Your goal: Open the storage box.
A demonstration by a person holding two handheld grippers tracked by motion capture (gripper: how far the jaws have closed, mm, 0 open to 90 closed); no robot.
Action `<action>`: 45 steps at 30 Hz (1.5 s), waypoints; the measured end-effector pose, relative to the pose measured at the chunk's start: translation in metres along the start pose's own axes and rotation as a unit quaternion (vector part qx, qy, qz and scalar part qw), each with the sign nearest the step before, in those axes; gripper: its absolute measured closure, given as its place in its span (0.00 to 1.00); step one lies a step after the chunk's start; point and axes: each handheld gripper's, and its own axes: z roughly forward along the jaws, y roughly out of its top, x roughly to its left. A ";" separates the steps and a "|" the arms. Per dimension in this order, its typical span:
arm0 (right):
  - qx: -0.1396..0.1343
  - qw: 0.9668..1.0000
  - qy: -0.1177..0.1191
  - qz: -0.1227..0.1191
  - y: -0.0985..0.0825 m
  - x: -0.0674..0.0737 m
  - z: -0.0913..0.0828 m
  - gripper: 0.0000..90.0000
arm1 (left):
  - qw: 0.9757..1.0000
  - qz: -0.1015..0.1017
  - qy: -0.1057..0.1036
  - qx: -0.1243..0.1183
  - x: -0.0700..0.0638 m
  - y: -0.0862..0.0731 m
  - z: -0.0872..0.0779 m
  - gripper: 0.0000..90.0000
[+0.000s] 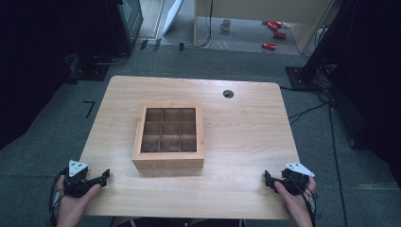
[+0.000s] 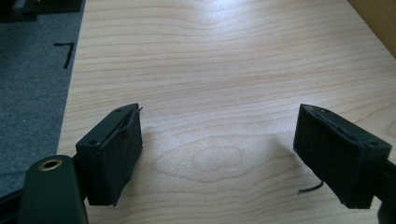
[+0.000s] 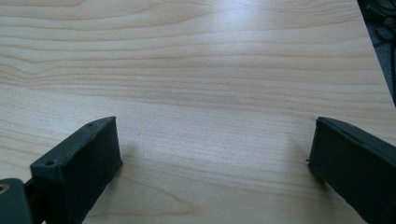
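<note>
Your light wooden table (image 1: pixel 246 142) carries a square wooden box with nine compartments (image 1: pixel 169 161) at its middle. Your left gripper (image 1: pixel 105 176) and right gripper (image 1: pixel 267 178) sit at the near corners, well apart from it, jaws spread wide, holding nothing.

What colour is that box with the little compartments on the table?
Light natural wood, darker brown inside; the box shows best in the high view.
</note>
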 end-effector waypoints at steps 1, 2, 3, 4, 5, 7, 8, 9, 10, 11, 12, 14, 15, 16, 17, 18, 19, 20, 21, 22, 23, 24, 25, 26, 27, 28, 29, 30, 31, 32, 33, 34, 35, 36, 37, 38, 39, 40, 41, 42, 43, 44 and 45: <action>0.001 1.000 0.000 0.001 0.000 0.000 0.000 0.01 | 1.000 -0.002 0.000 -0.005 0.000 0.000 -0.001 0.18; 0.001 1.000 0.001 0.001 0.001 0.000 0.001 0.01 | 1.000 -0.003 0.000 -0.009 0.000 0.001 -0.002 0.18; 0.002 1.000 0.000 0.002 0.001 0.001 0.001 0.01 | 1.000 -0.004 0.000 -0.013 0.000 0.001 -0.003 0.18; 0.002 1.000 0.001 0.001 0.001 0.001 0.001 0.01 | 1.000 -0.004 0.000 -0.013 0.000 0.001 -0.003 0.18; 0.002 1.000 0.002 0.000 0.001 0.001 0.001 0.01 | 1.000 -0.005 0.000 -0.017 -0.001 0.002 -0.005 0.18; 0.002 1.000 0.002 0.000 0.001 0.001 0.001 0.01 | 0.999 -0.014 -0.016 -0.025 -0.002 0.004 -0.007 0.18; 0.002 1.000 0.002 0.000 0.001 0.001 0.001 0.01 | 0.999 -0.014 -0.016 -0.025 -0.002 0.004 -0.007 0.19; 0.001 1.000 0.002 0.000 0.001 0.001 0.001 0.01 | 0.999 -0.015 -0.022 -0.036 -0.005 0.007 -0.011 0.19; 0.001 1.000 0.002 0.000 0.001 0.001 0.001 0.01 | 0.999 -0.016 -0.027 -0.041 -0.007 0.010 -0.013 0.19; 0.002 1.000 0.002 0.000 0.001 0.001 0.001 0.01 | 0.998 -0.018 -0.032 -0.048 -0.009 0.012 -0.016 0.19; 0.001 1.000 0.003 -0.001 0.001 0.001 0.001 0.01 | 0.998 -0.019 -0.036 -0.053 -0.011 0.013 -0.018 0.19; 0.001 1.000 0.004 -0.002 0.001 0.001 0.001 0.01 | 0.997 -0.020 -0.044 -0.061 -0.015 0.016 -0.021 0.19; 0.001 1.000 0.004 -0.002 0.001 0.001 0.001 0.01 | 0.997 -0.019 -0.048 -0.062 -0.017 0.017 -0.022 0.19; 0.001 1.000 0.005 -0.004 0.001 0.000 0.001 0.01 | 0.996 -0.017 -0.051 -0.065 -0.019 0.018 -0.023 0.19; 0.001 1.000 0.005 -0.005 0.001 0.000 0.001 0.01 | 0.996 -0.014 -0.055 -0.065 -0.021 0.019 -0.024 0.19; 0.001 1.000 0.006 -0.005 0.001 0.000 0.001 0.01 | 0.996 -0.013 -0.059 -0.067 -0.023 0.019 -0.024 0.19; 0.001 1.000 0.006 -0.005 0.001 0.000 0.001 0.01 | 0.996 -0.013 -0.063 -0.068 -0.025 0.020 -0.025 0.19; 0.001 1.000 0.006 -0.006 0.001 0.000 0.001 0.01 | 0.995 -0.014 -0.066 -0.071 -0.026 0.020 -0.026 0.19; 0.001 1.000 0.006 -0.006 0.001 0.000 0.001 0.01 | 0.995 -0.014 -0.066 -0.071 -0.026 0.020 -0.026 0.19; 0.002 1.000 0.007 -0.006 0.002 0.001 0.001 0.01 | 0.995 -0.011 -0.072 -0.073 -0.029 0.022 -0.027 0.19; 0.002 1.000 0.007 -0.006 0.002 0.001 0.002 0.01 | 0.994 -0.012 -0.077 -0.076 -0.031 0.022 -0.028 0.19; 0.002 1.000 0.008 -0.007 0.002 0.001 0.002 0.01 | 0.994 -0.013 -0.082 -0.077 -0.033 0.023 -0.029 0.19; 0.002 1.000 0.009 -0.007 0.002 0.001 0.002 0.01 | 0.993 -0.012 -0.085 -0.078 -0.035 0.023 -0.029 0.19; 0.002 1.000 0.009 -0.007 0.002 0.001 0.002 0.01 | 0.993 -0.012 -0.085 -0.078 -0.035 0.023 -0.029 0.19; 0.002 1.000 0.009 -0.007 0.002 0.001 0.002 0.01 | 0.992 -0.008 -0.094 -0.080 -0.038 0.025 -0.031 0.19; 0.002 1.000 0.009 -0.007 0.002 0.001 0.002 0.01 | 0.992 -0.008 -0.099 -0.082 -0.040 0.026 -0.031 0.19; 0.002 1.000 0.009 -0.007 0.002 0.001 0.002 0.01 | 0.991 -0.007 -0.102 -0.084 -0.042 0.026 -0.032 0.19; 0.002 1.000 0.009 -0.007 0.002 0.001 0.002 0.01 | 0.991 -0.005 -0.106 -0.085 -0.043 0.027 -0.033 0.19; 0.002 1.000 0.009 -0.007 0.002 0.001 0.002 0.01 | 0.990 -0.005 -0.110 -0.085 -0.045 0.027 -0.033 0.19; 0.002 1.000 0.009 -0.007 0.002 0.001 0.002 0.01 | 0.990 -0.005 -0.113 -0.085 -0.047 0.028 -0.033 0.19; 0.001 1.000 0.010 -0.008 0.002 0.001 0.002 0.01 | 0.990 -0.003 -0.116 -0.085 -0.049 0.028 -0.033 0.20; 0.001 1.000 0.010 -0.008 0.002 0.001 0.002 0.01 | 0.989 -0.001 -0.118 -0.085 -0.051 0.028 -0.033 0.20; 0.001 1.000 0.010 -0.008 0.002 0.001 0.002 0.01 | 0.989 0.001 -0.120 -0.085 -0.053 0.029 -0.032 0.20; 0.001 1.000 0.010 -0.008 0.002 0.001 0.002 0.01 | 0.989 0.003 -0.122 -0.085 -0.055 0.029 -0.033 0.20; 0.001 1.000 0.010 -0.008 0.002 0.001 0.002 0.01 | 0.988 0.005 -0.124 -0.086 -0.057 0.029 -0.033 0.22; 0.002 1.000 0.010 -0.008 0.002 0.001 0.002 0.01 | 0.988 0.007 -0.127 -0.086 -0.059 0.030 -0.033 0.23; 0.002 1.000 0.010 -0.008 0.002 0.001 0.002 0.01 | 0.988 0.007 -0.127 -0.086 -0.059 0.030 -0.033 0.23; 0.002 1.000 0.010 -0.008 0.002 0.001 0.002 0.01 | 0.987 0.012 -0.133 -0.087 -0.063 0.030 -0.033 0.23; 0.002 1.000 0.010 -0.008 0.002 0.001 0.002 0.01 | 0.987 0.013 -0.135 -0.087 -0.065 0.030 -0.032 0.24; 0.002 1.000 0.011 -0.008 0.003 0.001 0.002 0.01 | 0.987 0.016 -0.138 -0.087 -0.066 0.031 -0.032 0.24; 0.002 1.000 0.011 -0.008 0.003 0.001 0.002 0.01 | 0.987 0.016 -0.138 -0.087 -0.066 0.031 -0.032 0.25; 0.002 1.000 0.010 -0.009 0.003 0.001 0.003 0.01 | 0.986 0.019 -0.140 -0.086 -0.068 0.031 -0.031 0.25; 0.002 1.000 0.010 -0.009 0.003 0.001 0.003 0.01 | 0.986 0.025 -0.145 -0.084 -0.073 0.031 -0.030 0.27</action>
